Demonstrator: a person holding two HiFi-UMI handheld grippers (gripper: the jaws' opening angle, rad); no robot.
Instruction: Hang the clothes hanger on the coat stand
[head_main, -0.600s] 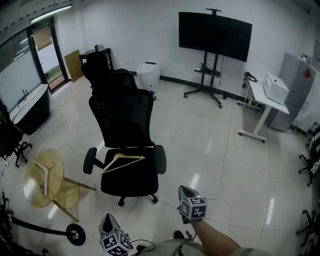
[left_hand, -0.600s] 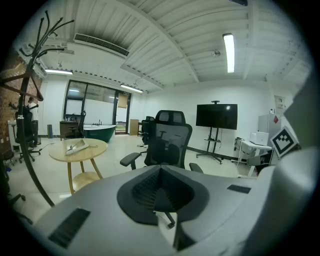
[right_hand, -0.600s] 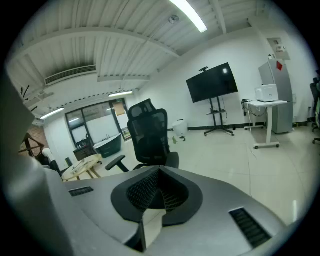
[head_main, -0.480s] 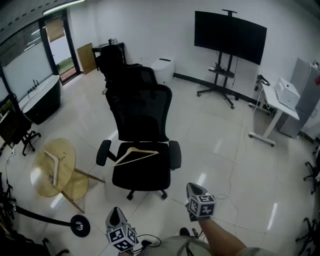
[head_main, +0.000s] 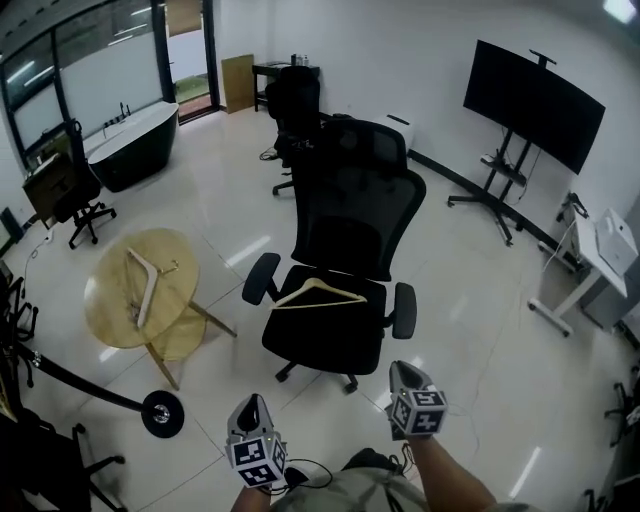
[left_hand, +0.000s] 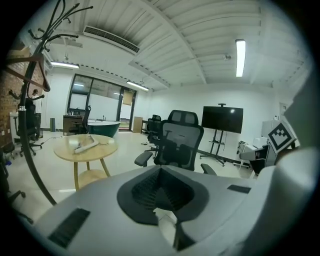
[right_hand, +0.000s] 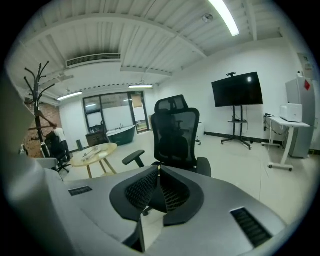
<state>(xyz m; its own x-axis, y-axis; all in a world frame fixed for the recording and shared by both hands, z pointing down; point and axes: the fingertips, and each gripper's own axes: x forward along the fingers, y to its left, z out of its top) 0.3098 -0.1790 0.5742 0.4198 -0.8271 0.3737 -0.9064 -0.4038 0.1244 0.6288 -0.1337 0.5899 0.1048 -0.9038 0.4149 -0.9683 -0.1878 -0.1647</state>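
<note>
Approaching the clothes hanger (head_main: 318, 293) on the chair (head_main: 322, 340), spread the shut, empty jaws of left gripper (head_main: 251, 402) and right gripper (head_main: 400, 370) first.

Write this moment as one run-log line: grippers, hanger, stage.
left gripper: shut, empty | right gripper: shut, empty | clothes hanger: lying on office chair seat | stage: hanger not yet grasped

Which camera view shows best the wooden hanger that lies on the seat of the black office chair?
The head view. It looks down on the seat, so the whole hanger shows, lying flat on the chair. Both gripper views face the chair from low in front; the hanger cannot be made out in them.
</note>
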